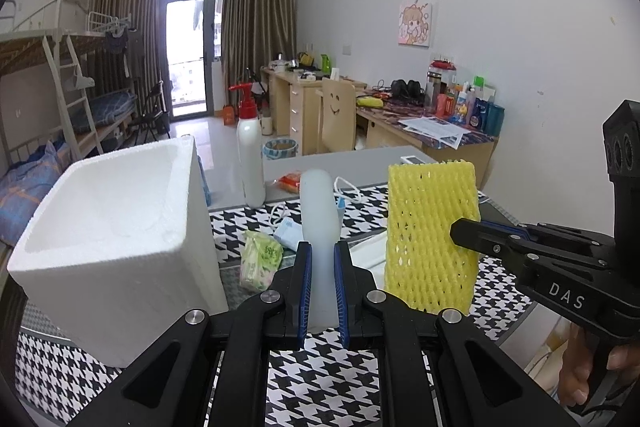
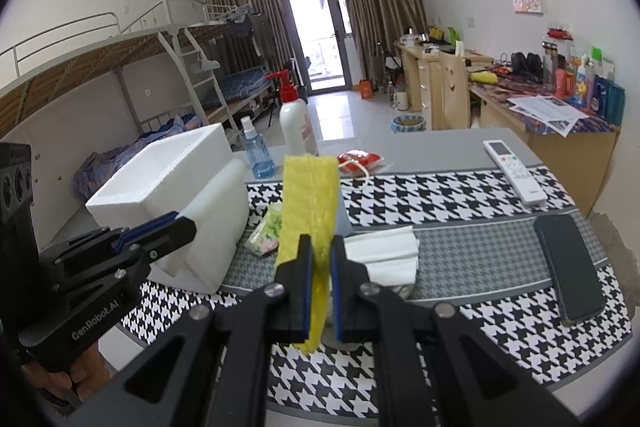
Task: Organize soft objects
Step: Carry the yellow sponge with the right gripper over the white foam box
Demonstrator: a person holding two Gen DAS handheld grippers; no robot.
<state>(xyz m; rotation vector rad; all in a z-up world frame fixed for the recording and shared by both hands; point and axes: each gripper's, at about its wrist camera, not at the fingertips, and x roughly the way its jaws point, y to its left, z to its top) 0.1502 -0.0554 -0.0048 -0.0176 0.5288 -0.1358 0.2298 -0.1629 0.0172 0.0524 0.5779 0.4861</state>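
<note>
In the left wrist view, my left gripper [image 1: 322, 267] is shut on a pale white foam piece [image 1: 318, 211] that stands upright between its blue pads. To its right, a yellow foam net sleeve [image 1: 430, 239] hangs above the houndstooth cloth, with the right gripper [image 1: 460, 235] pinching its right edge. In the right wrist view, my right gripper [image 2: 321, 267] is shut on the yellow net [image 2: 308, 195]. There the left gripper [image 2: 182, 223] shows at the left, holding the white foam [image 2: 226, 211] in front of the open white styrofoam box [image 2: 160, 179]. The box [image 1: 112, 235] stands to the left of both grippers.
Behind the box stand a white pump bottle [image 2: 296, 123] and a blue spray bottle [image 2: 256, 151]. A green tissue pack [image 1: 260, 259], folded white paper [image 2: 384, 255], a red packet [image 2: 358, 159], a remote [image 2: 514, 171] and a phone [image 2: 568, 263] lie on the table.
</note>
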